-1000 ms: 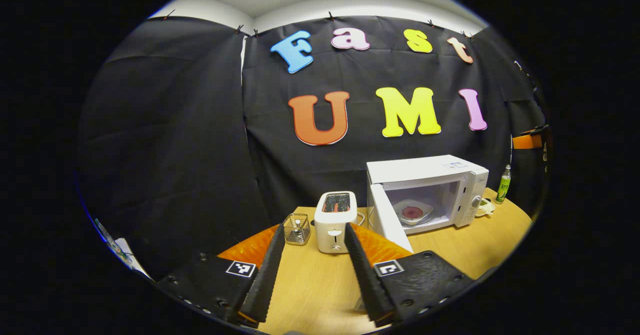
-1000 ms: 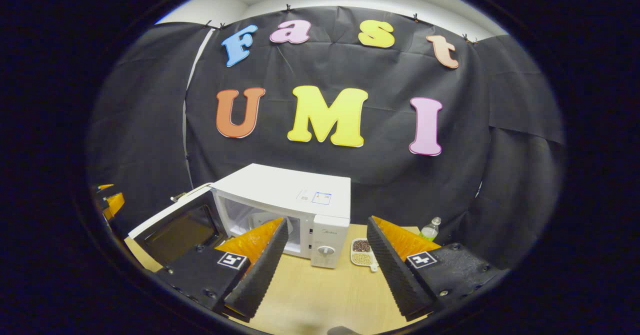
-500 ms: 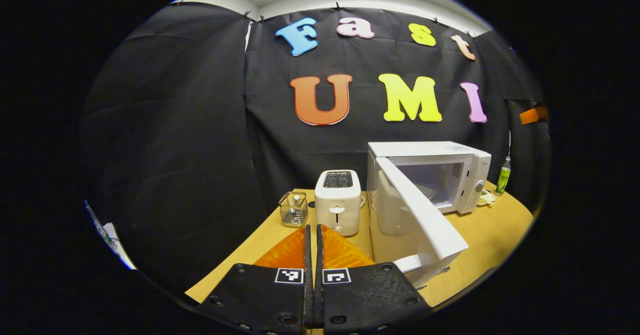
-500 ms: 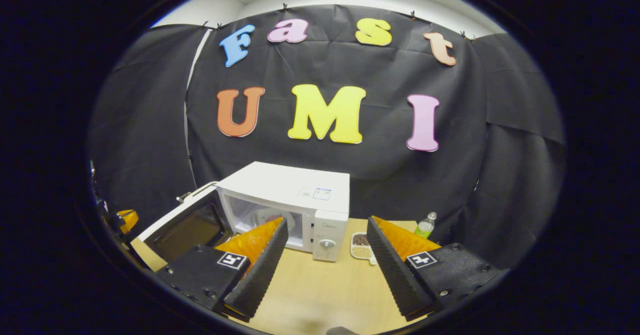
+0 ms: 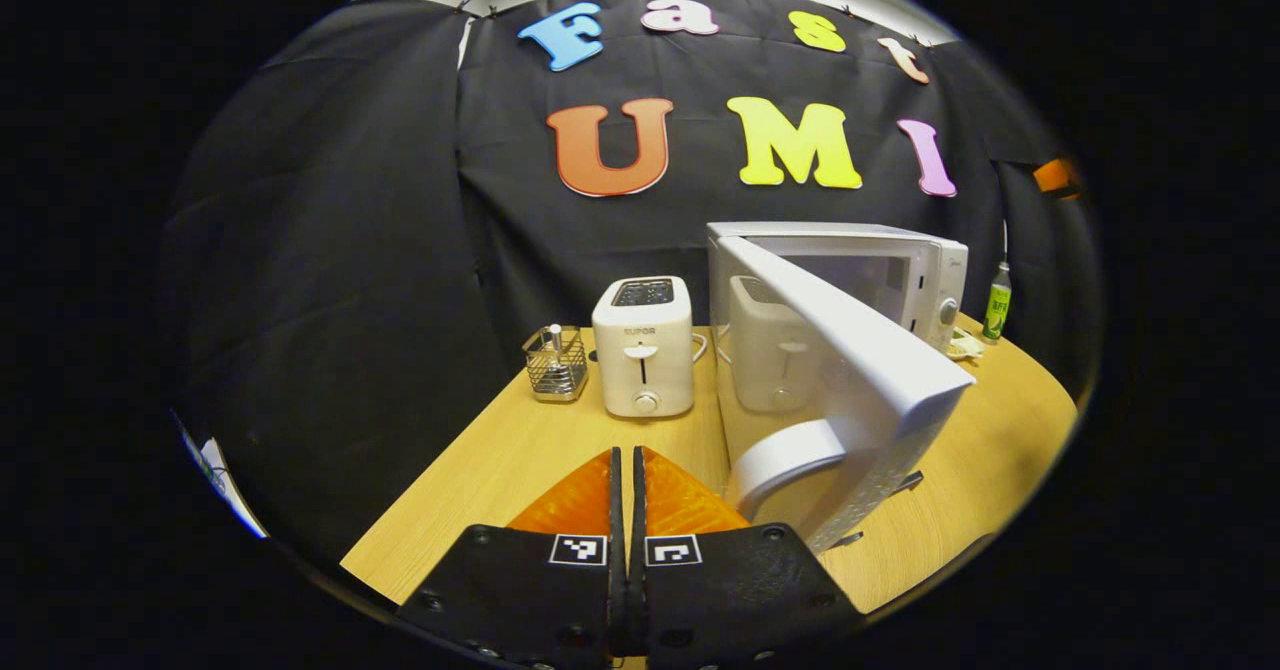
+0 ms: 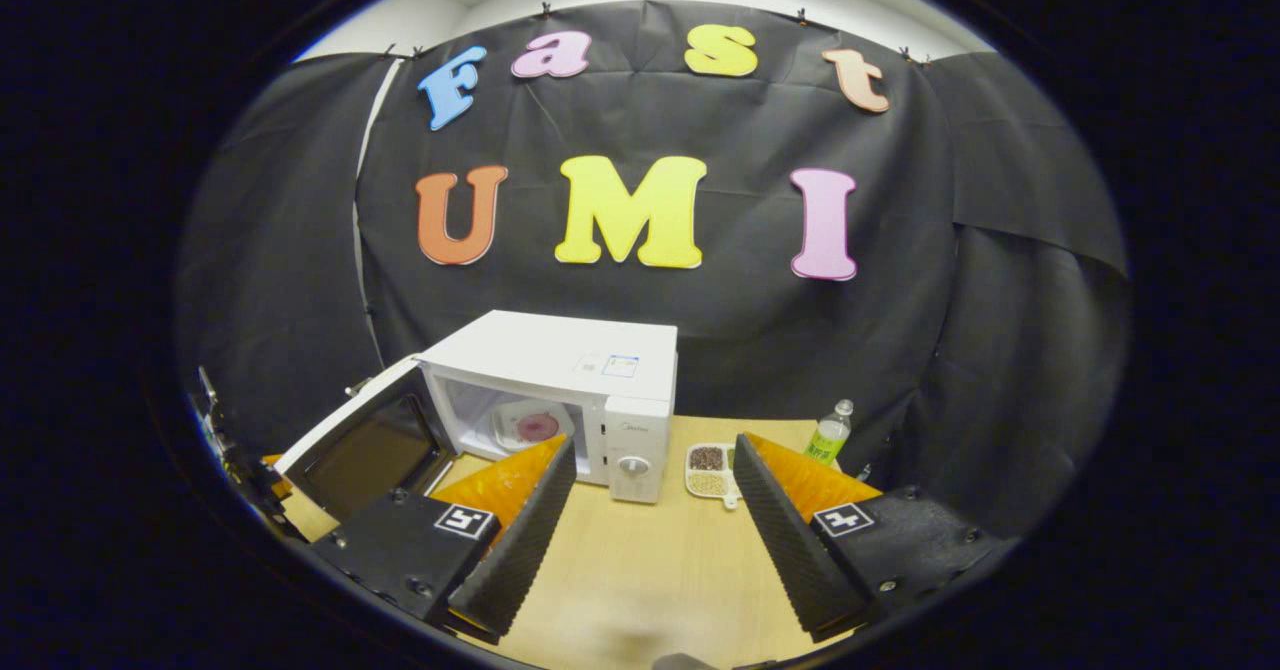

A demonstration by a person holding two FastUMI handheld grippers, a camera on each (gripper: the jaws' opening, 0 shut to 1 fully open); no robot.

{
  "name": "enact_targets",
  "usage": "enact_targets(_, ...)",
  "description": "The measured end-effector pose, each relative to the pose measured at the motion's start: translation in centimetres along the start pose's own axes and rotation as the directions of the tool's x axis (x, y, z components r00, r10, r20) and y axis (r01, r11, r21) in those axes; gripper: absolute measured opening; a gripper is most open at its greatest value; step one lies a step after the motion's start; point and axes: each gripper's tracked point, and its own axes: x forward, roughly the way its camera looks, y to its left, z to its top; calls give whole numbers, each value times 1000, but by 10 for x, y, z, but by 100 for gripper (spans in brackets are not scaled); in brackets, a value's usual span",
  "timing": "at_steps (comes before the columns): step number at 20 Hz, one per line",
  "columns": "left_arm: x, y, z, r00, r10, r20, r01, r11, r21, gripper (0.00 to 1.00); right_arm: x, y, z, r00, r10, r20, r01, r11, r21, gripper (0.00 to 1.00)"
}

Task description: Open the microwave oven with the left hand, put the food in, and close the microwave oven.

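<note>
Left to right on your table (image 5: 520, 450): one wire basket (image 5: 553, 362), one toaster (image 5: 643, 346), one white microwave (image 5: 850, 270) with its door (image 5: 850, 370) swung open, one green bottle (image 6: 830, 432). One plate of food (image 6: 532, 424) sits inside the microwave cavity. Your left gripper (image 5: 627, 470) is pressed together on nothing; your right gripper (image 6: 655, 490) is spread apart. Compartment dish (image 6: 708, 470) contents are hard to make out.
</note>
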Motion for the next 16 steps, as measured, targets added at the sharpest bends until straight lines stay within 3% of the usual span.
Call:
enact_targets(1, 0, -6, -1, 1000, -11, -9, 12, 1000, 10, 0, 0, -1, 0, 1000, 4, -1, -4, 1000, -3, 92)
enact_targets(11, -1, -128, 10, 985, -171, 14, 171, 984, -41, 0, -2, -33, 10, 999, 34, 14, -33, 999, -28, 92)
enact_targets(12, -1, -141, 13, 982, -188, 20, 189, 981, -42, 0, -3, -39, 9, 999, 32, 13, -32, 999, -24, 100)
enact_targets(13, 0, -154, 16, 979, -205, 24, 205, 978, -41, 0, -2, -44, 10, 999, 31, 13, -31, 999, -21, 92)
enact_targets(16, 10, -196, 26, 965, -258, 35, 259, 965, -32, 0, -4, -59, 9, 1000, 29, 10, -29, 999, -20, 92)
